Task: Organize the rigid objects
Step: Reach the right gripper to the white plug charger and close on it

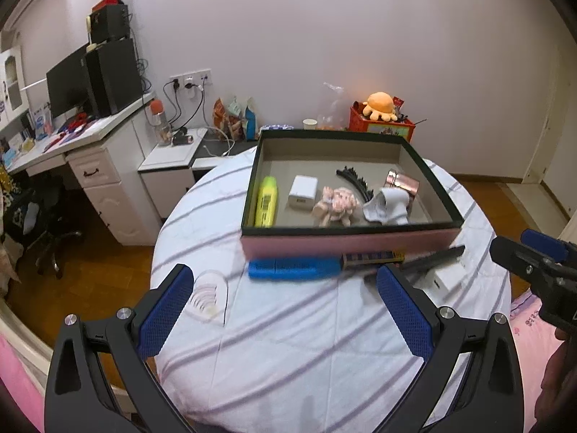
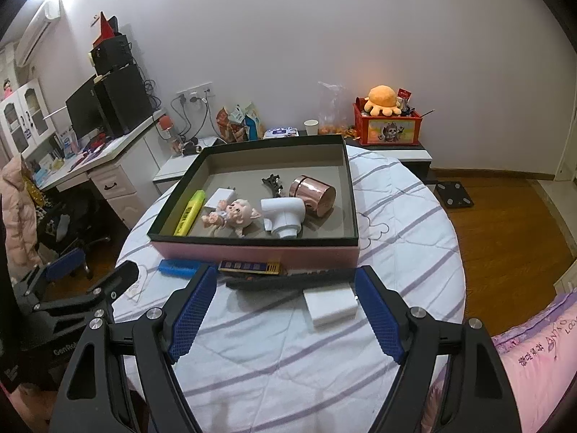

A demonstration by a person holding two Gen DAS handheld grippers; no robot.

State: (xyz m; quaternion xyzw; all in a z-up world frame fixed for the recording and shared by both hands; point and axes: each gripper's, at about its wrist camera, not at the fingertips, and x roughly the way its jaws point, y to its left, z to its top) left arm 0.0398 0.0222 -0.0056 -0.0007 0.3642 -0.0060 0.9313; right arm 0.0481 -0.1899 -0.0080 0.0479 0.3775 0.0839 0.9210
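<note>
Sorting looks partly done: the box (image 2: 252, 252) on the striped table (image 2: 288, 361) already holds a yellow marker (image 2: 189, 213), a white charger (image 2: 220, 198), a pink pig figure (image 2: 234, 214), a black hair clip (image 2: 272, 183), a white plastic piece (image 2: 283, 218) and a copper cup (image 2: 313, 196).

Four things are left outside, lined up along the box's near wall. From the left: a blue comb (image 1: 294, 269), a small dark printed box (image 1: 373, 258), a long black bar (image 2: 288, 279) and a white block (image 2: 330, 306) nearest the person.

The left claw (image 1: 285, 310) hangs released and empty, near of the comb and apart from it. The right claw (image 2: 285, 310) is likewise released and holds nothing; the white block sits just inside its right finger, the bar beyond the tips.

The next move is probably a pick, calling for a descent and a clench on one item.
</note>
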